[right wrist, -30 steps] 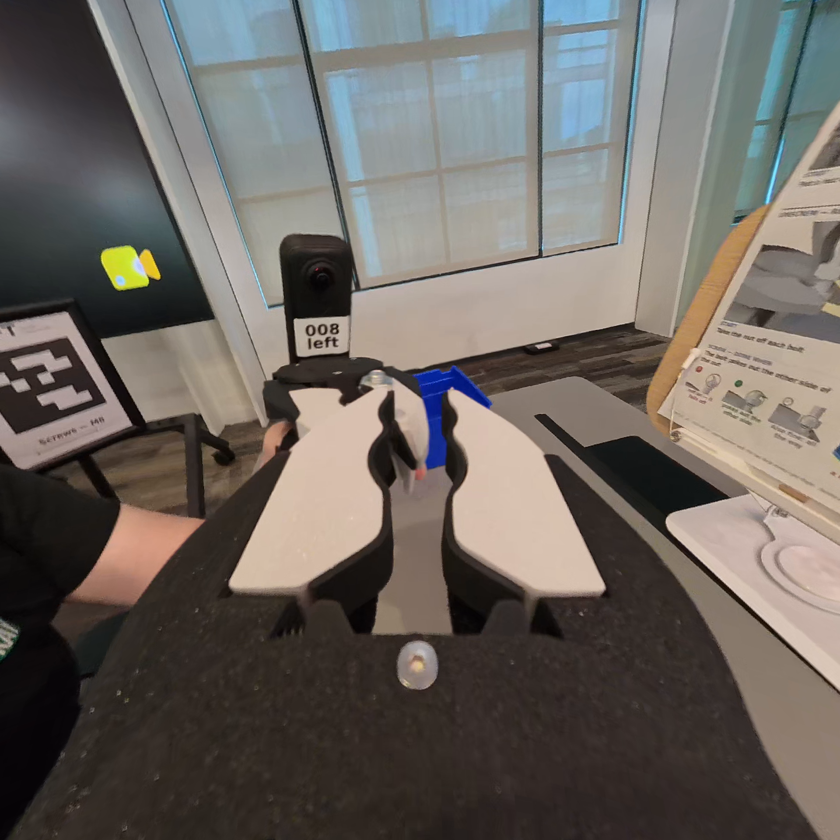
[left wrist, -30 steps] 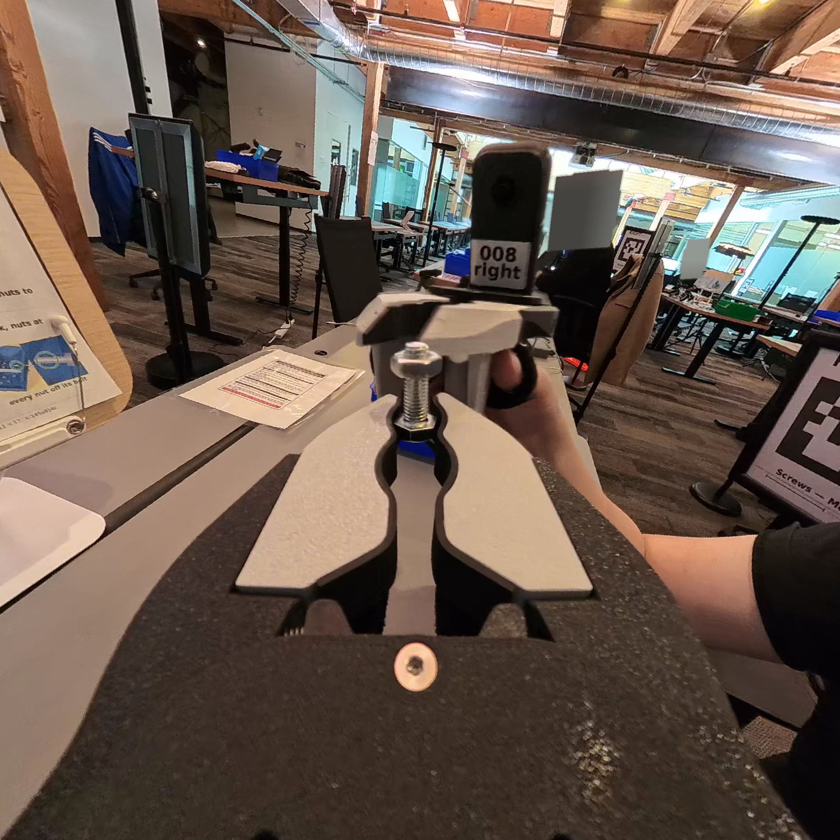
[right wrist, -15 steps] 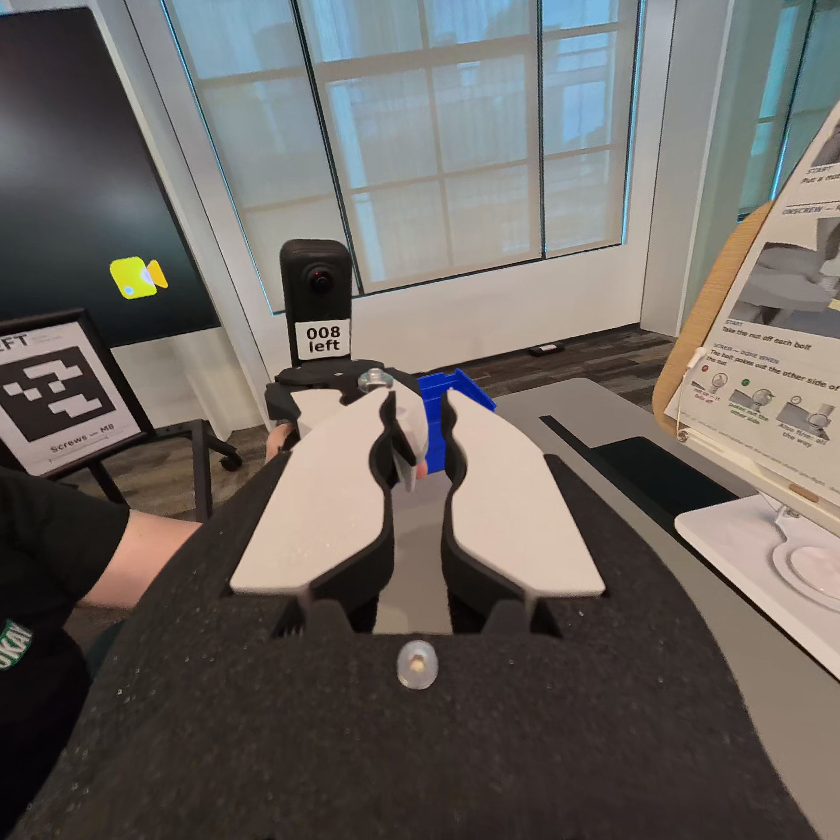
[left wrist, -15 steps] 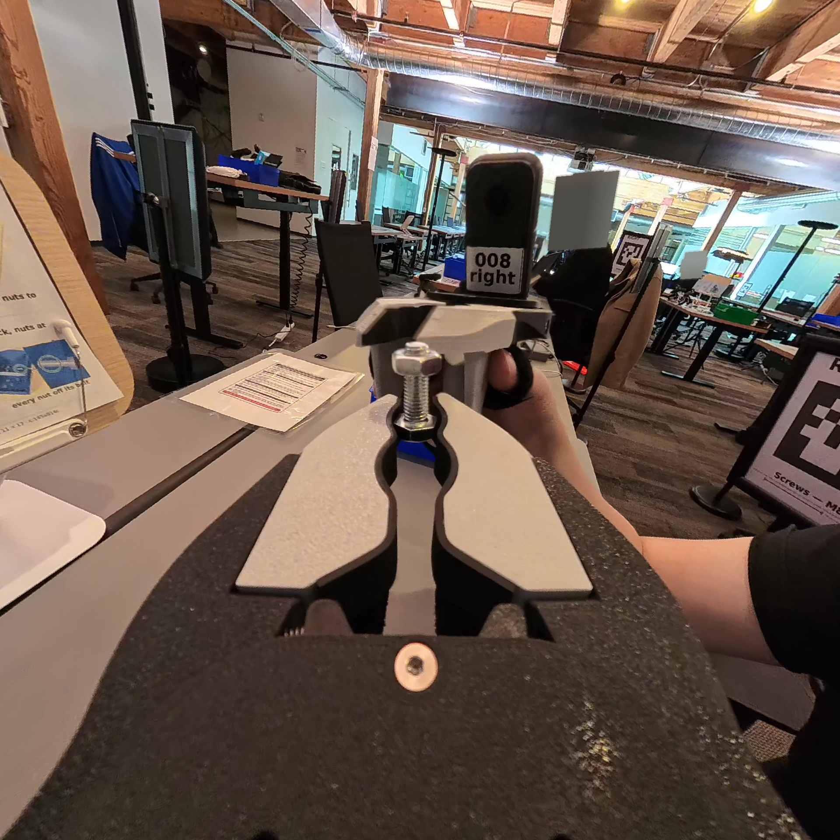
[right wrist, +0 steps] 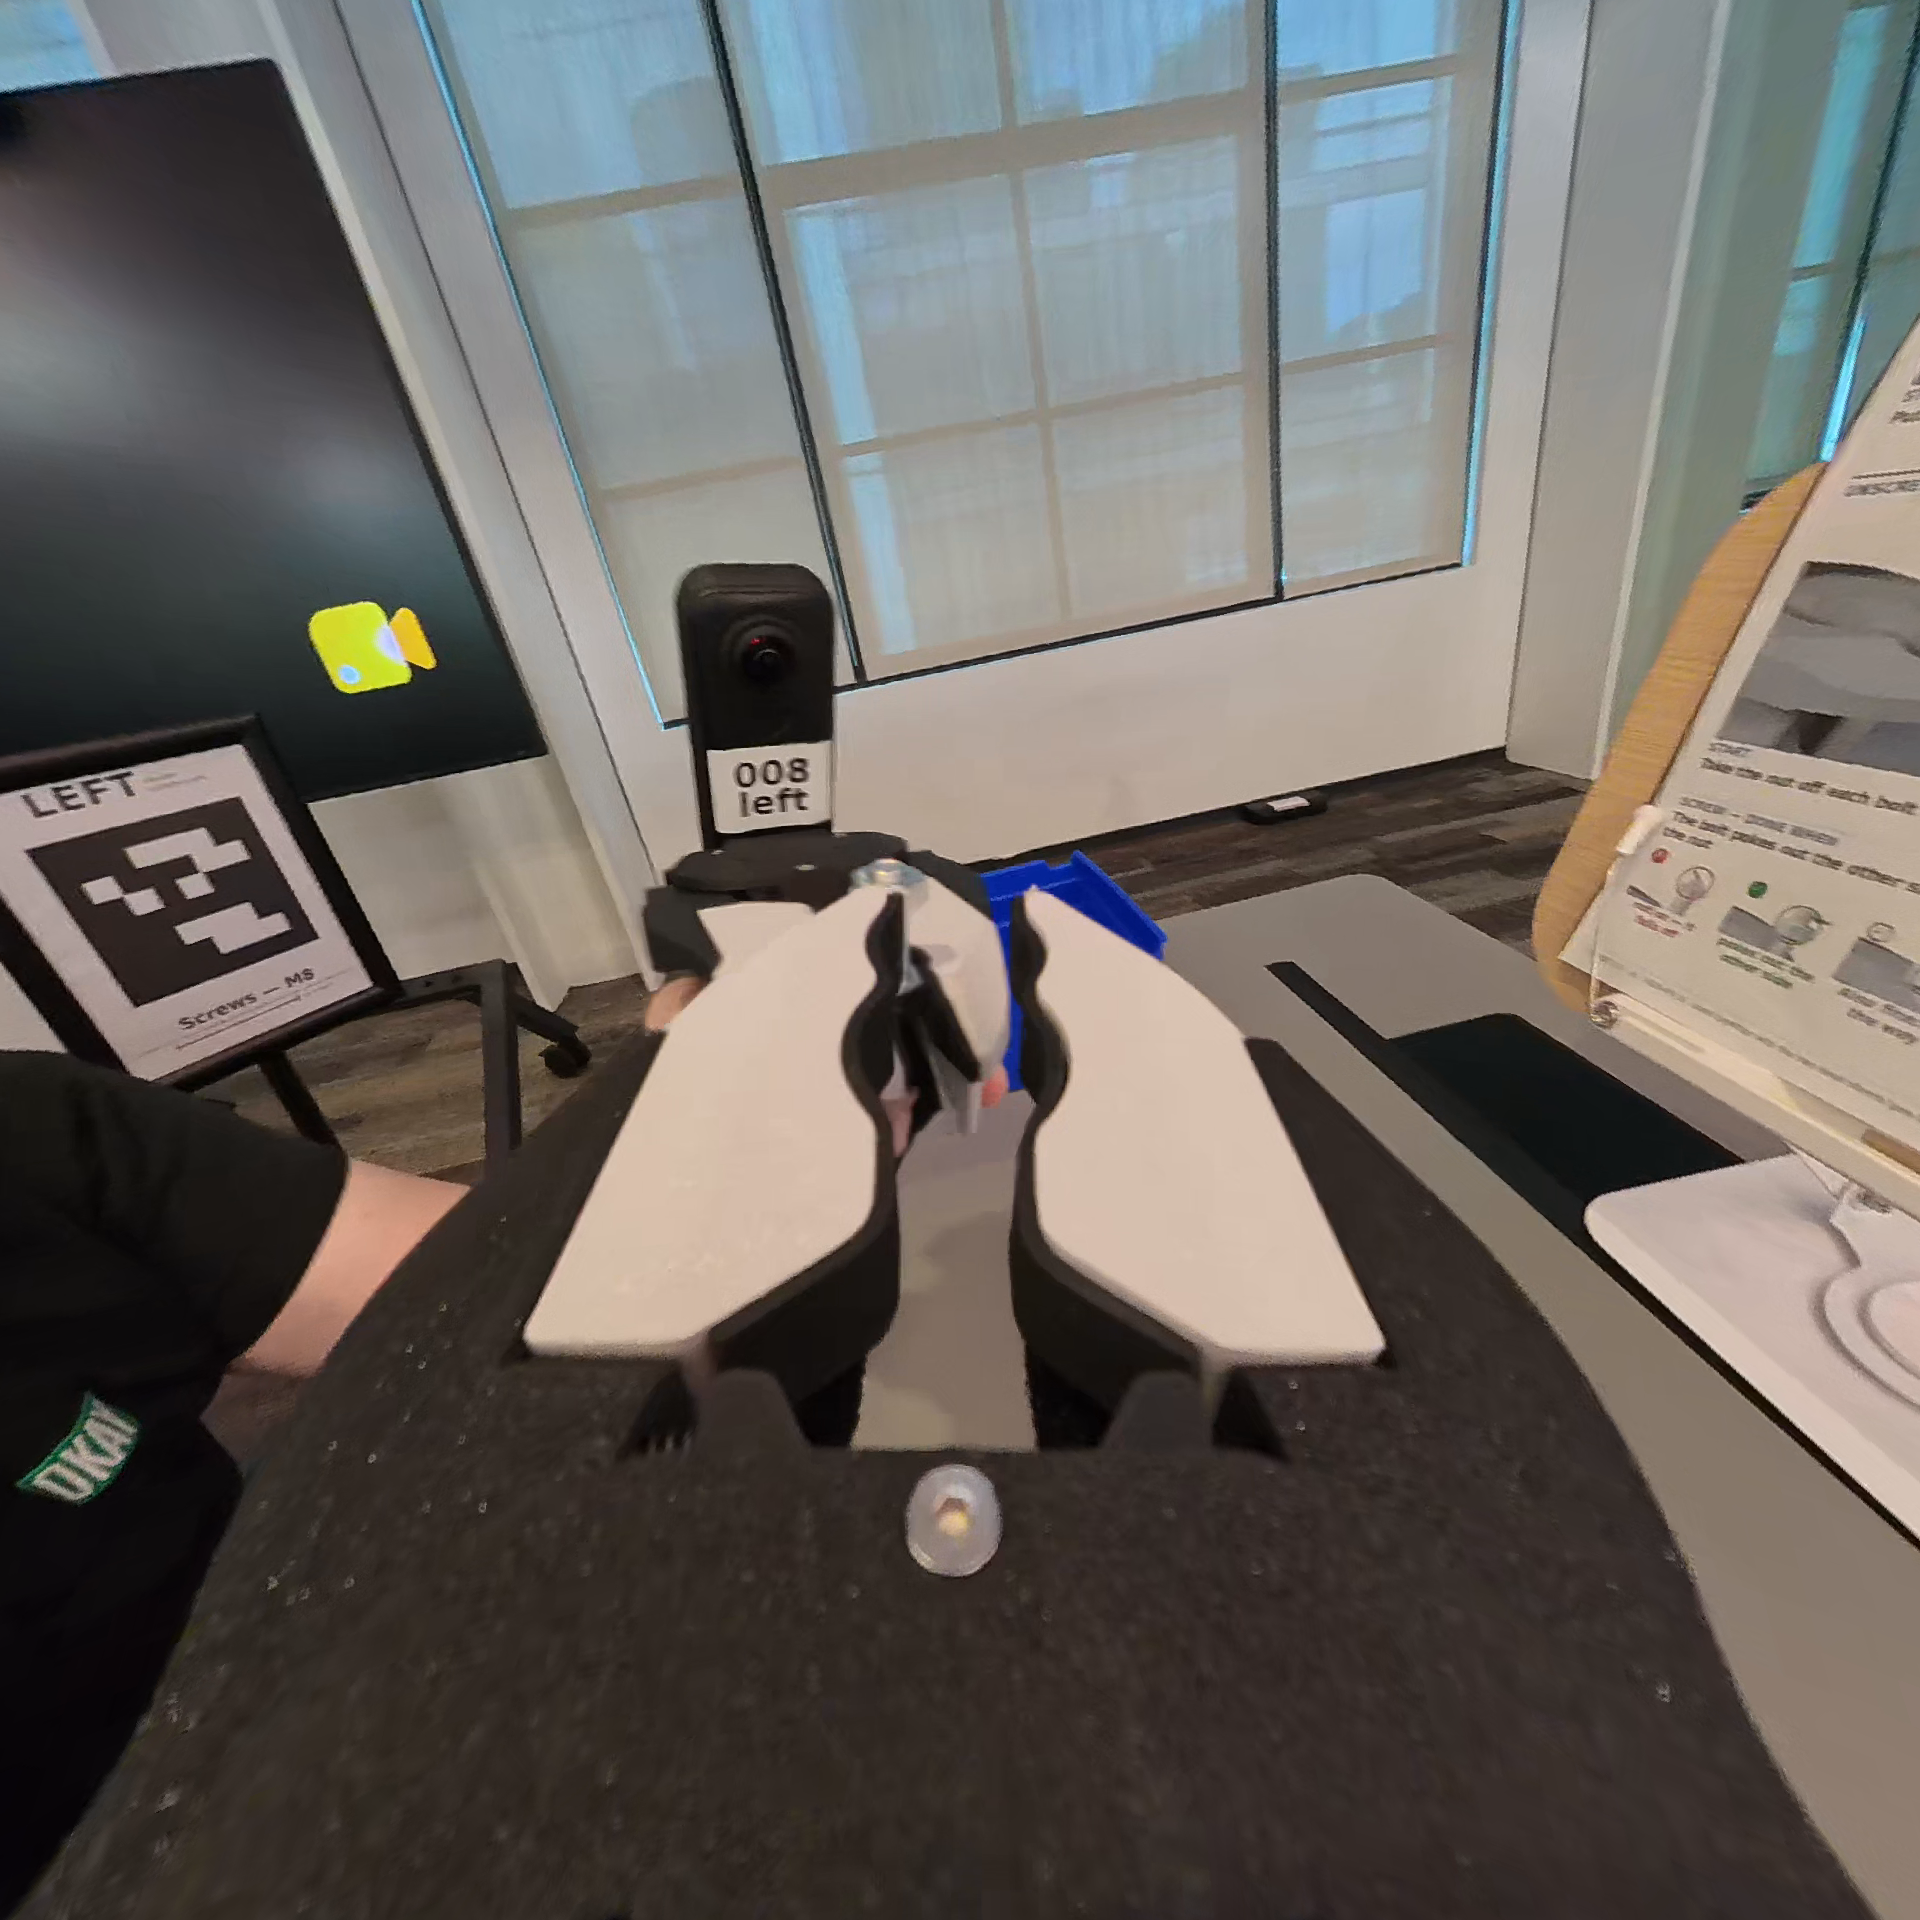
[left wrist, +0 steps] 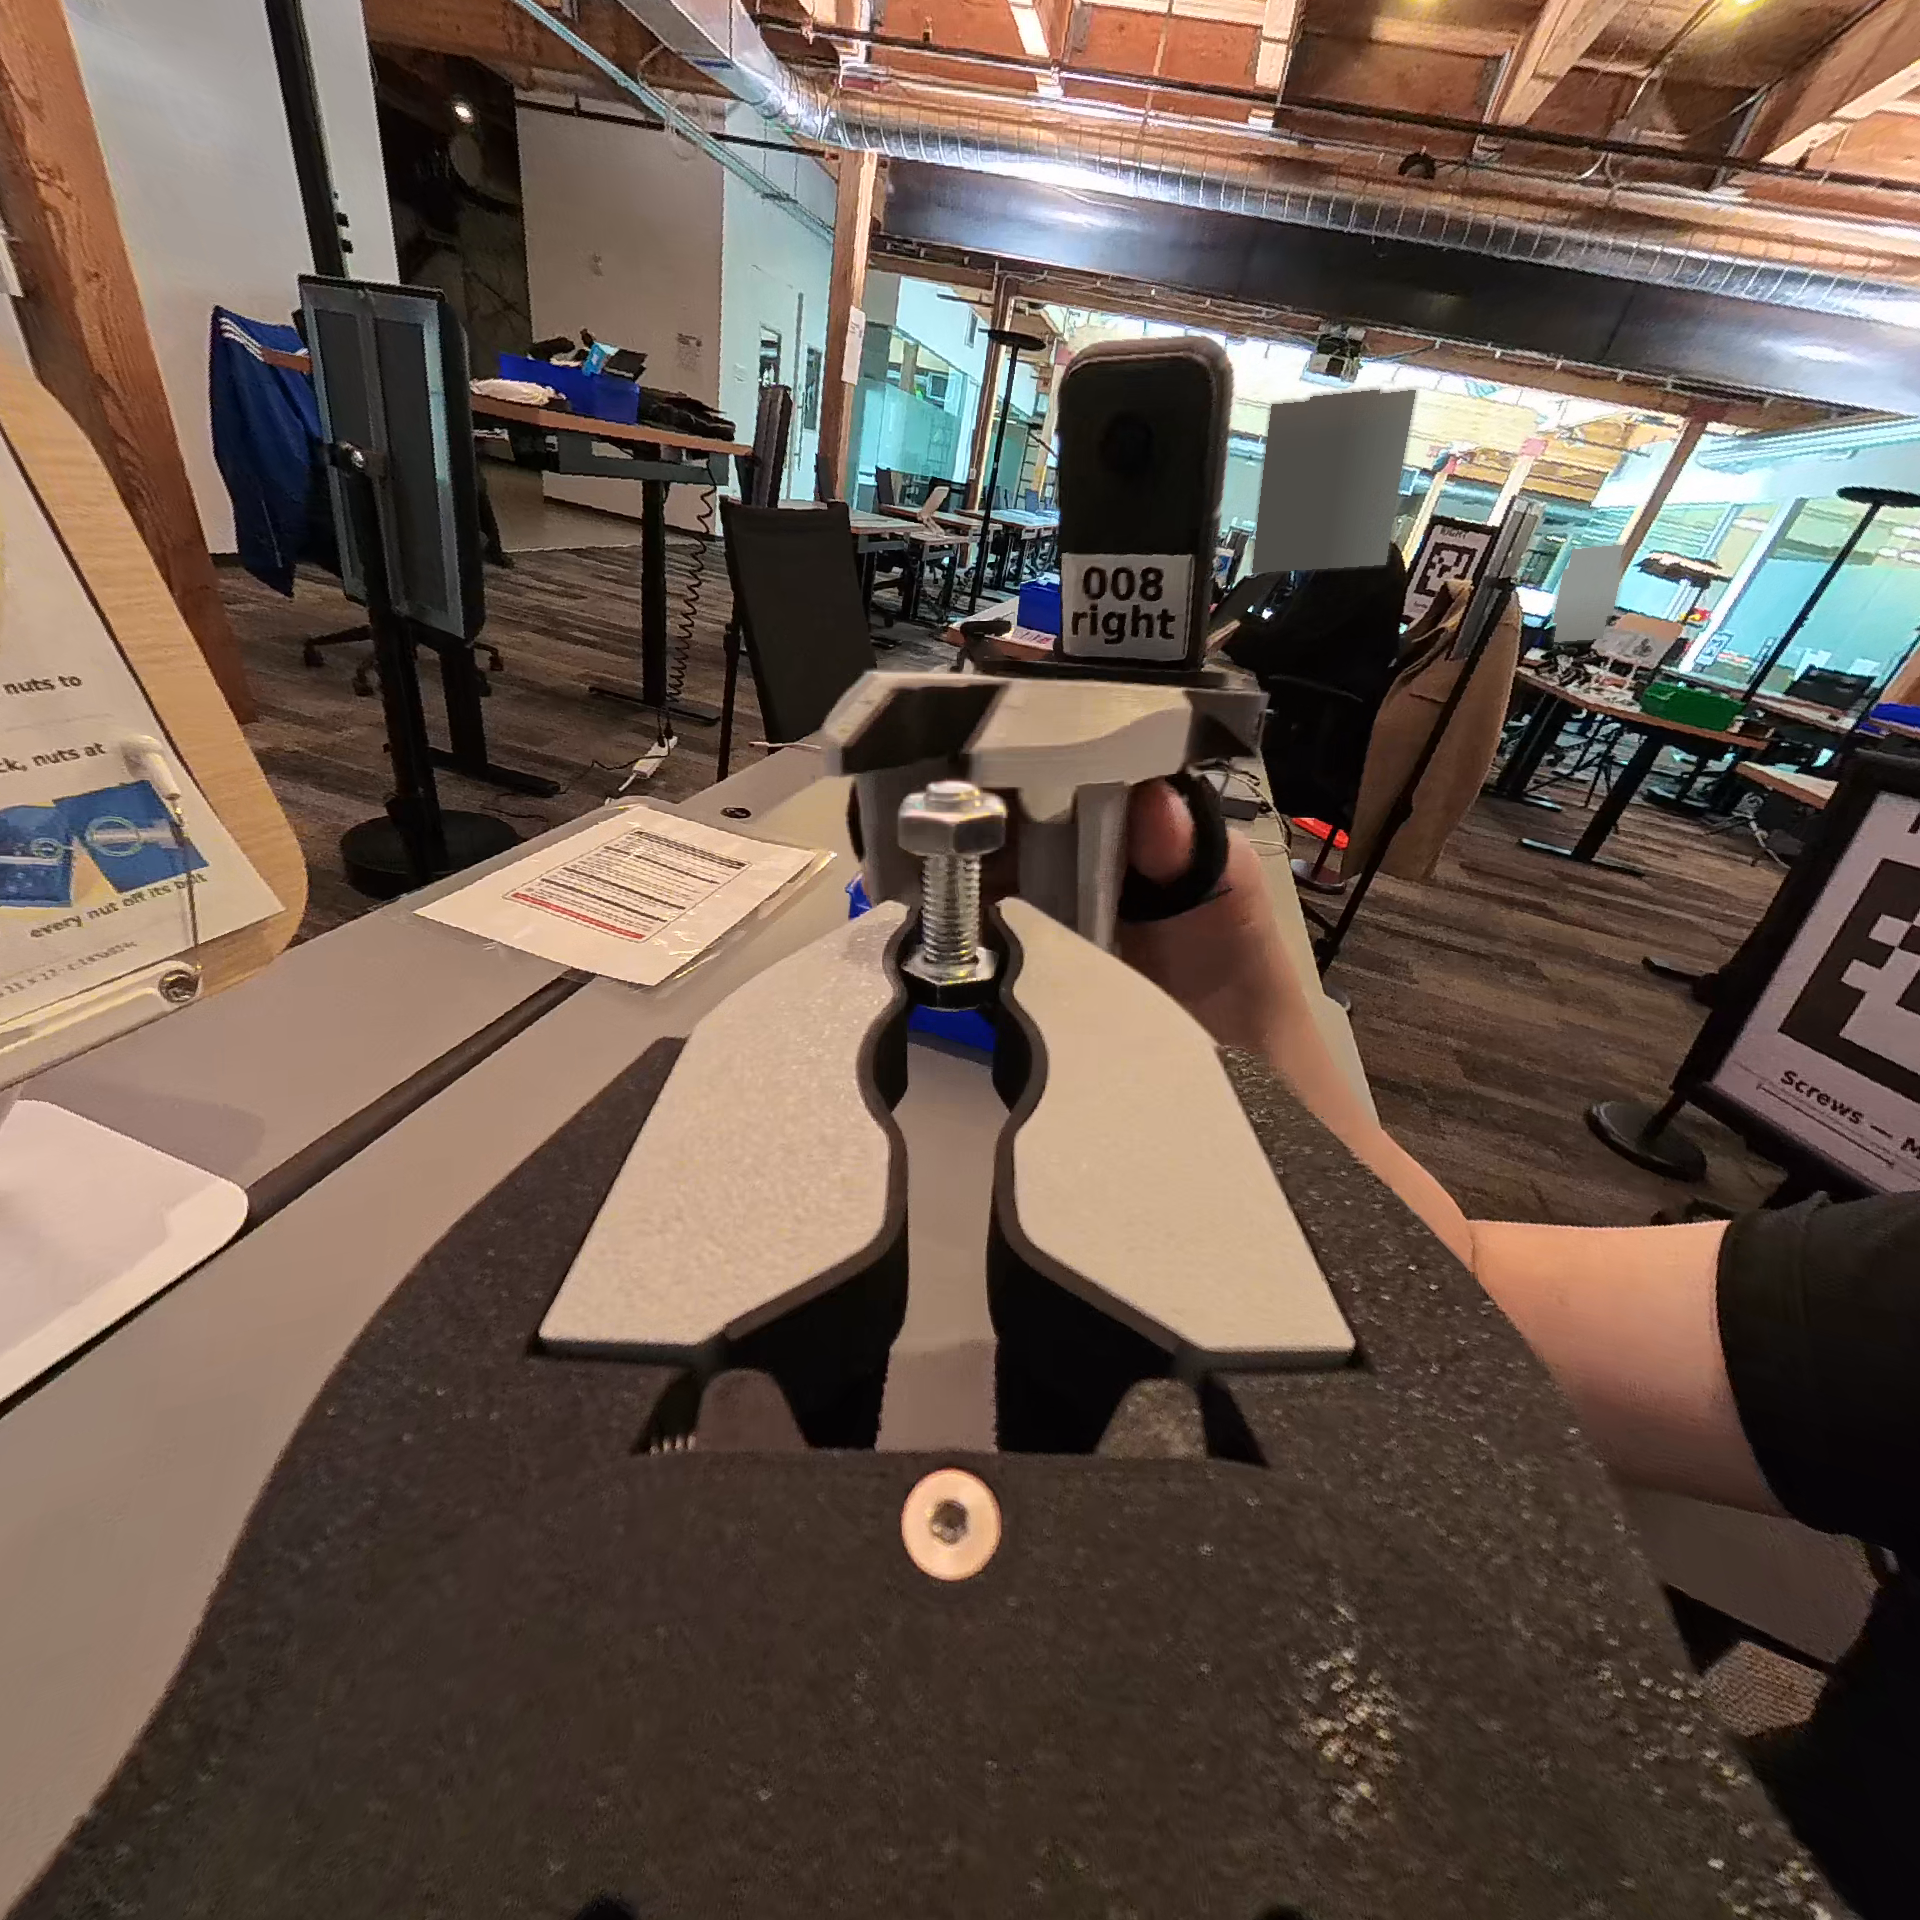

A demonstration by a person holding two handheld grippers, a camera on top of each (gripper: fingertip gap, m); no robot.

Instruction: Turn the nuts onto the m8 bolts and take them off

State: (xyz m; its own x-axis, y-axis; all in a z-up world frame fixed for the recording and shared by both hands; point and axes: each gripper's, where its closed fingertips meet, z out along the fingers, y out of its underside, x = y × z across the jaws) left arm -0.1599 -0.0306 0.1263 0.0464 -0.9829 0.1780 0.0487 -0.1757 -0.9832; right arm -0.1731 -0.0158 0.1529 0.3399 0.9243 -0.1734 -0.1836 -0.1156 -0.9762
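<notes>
At the far left of the left wrist view, a wooden-backed instruction board [left wrist: 94, 769] stood on the grey tabletop [left wrist: 312, 1029], with a laminated sheet [left wrist: 634, 894] lying flat farther along. In the middle, the left gripper [left wrist: 948, 961] had its fingers [left wrist: 769, 1132] drawn in on the hex head of a silver M8 bolt [left wrist: 945, 914], which stood upright with its bright thread bare. A silver hex nut [left wrist: 948, 826] sat at the top end of the thread. Just behind it hung the right gripper [left wrist: 1039, 748], held in a person's hand [left wrist: 1195, 935]. A blue bin [left wrist: 951, 1029] showed below the bolt.

In the right wrist view, the right gripper's own fingers [right wrist: 1143, 1122] stood parted with a clear gap, gripping nothing. Between them the left gripper [right wrist: 914, 966] faced back, the nut [right wrist: 885, 876] visible at its top. The blue bin [right wrist: 1070, 904] lay right of it.
</notes>
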